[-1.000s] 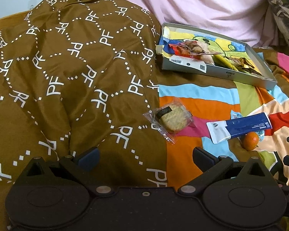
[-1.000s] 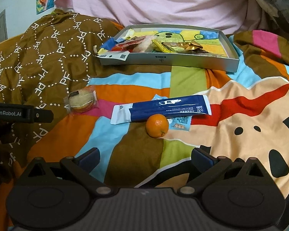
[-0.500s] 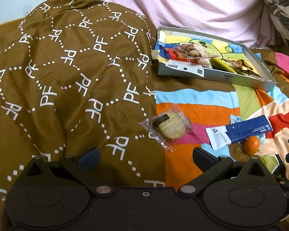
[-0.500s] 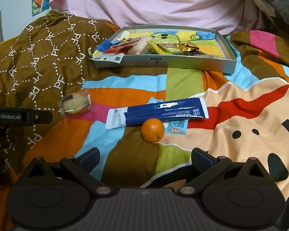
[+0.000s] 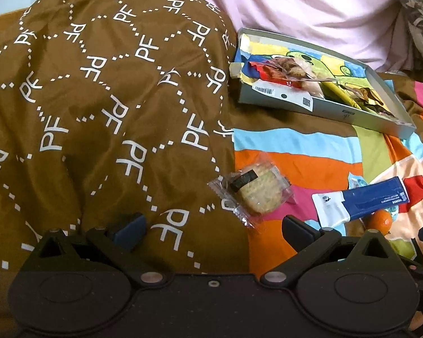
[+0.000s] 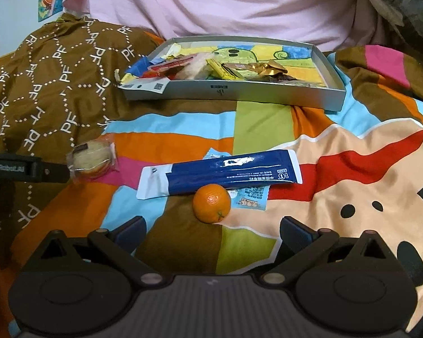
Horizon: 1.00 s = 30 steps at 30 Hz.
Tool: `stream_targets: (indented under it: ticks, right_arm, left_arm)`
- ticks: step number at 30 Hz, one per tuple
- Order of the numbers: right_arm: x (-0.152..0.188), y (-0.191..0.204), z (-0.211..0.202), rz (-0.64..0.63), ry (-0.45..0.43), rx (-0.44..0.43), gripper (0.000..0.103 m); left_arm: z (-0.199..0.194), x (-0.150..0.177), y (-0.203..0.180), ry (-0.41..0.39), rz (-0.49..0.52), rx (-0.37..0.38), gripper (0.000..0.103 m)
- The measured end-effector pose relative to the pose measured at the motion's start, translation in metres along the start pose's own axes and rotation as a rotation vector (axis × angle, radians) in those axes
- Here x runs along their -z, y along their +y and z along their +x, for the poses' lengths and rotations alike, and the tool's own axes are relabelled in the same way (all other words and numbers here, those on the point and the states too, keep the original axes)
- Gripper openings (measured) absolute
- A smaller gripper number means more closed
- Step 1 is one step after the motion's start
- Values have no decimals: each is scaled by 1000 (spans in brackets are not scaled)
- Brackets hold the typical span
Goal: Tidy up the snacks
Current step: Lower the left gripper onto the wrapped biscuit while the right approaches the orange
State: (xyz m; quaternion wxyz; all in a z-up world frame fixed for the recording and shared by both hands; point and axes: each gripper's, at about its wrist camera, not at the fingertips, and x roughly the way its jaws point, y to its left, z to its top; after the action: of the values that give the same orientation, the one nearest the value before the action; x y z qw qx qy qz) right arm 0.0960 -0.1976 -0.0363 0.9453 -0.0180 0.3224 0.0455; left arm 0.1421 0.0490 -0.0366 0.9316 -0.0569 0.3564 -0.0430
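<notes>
A grey tray (image 6: 239, 93) (image 5: 318, 107) with several snack wrappers lies at the back of the bed. A wrapped round cookie (image 5: 256, 190) (image 6: 91, 159) lies just beyond my open, empty left gripper (image 5: 211, 226). A long blue and white packet (image 6: 220, 173) (image 5: 361, 200) lies on a small light-blue packet (image 6: 251, 197). An orange (image 6: 211, 202) (image 5: 380, 219) sits in front of the long packet, just beyond my open, empty right gripper (image 6: 211, 229). The left gripper's side shows in the right wrist view (image 6: 25, 167), touching the cookie's wrapper.
A brown patterned quilt (image 5: 98, 98) is heaped on the left. A colourful cartoon bedsheet (image 6: 338, 163) covers the bed. A pink cloth (image 6: 225, 2) hangs behind the tray, and a dark bundle (image 6: 403, 5) sits at the far right.
My left gripper has moved forward toward the wrapped cookie. My right gripper has moved closer to the orange. Both stay open and nothing on the bed has moved.
</notes>
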Motion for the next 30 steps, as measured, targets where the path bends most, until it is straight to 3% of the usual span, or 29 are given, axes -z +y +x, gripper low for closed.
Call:
stream_targets:
  ticks: [6, 19, 26, 30]
  right_arm:
    - [-9, 2, 12, -14, -9, 6, 103]
    - [-11, 4, 43, 22, 49, 9, 103]
    - [-7, 8, 50, 8, 50, 20, 103]
    - [-8, 6, 50, 27, 36, 15, 103]
  left_arm:
    - [7, -9, 0, -23, 10, 19, 102]
    - [37, -21, -11, -116, 162, 40, 102]
    - [43, -23, -26, -155, 290, 116, 102]
    - [49, -25, -31, -125, 350, 160, 102]
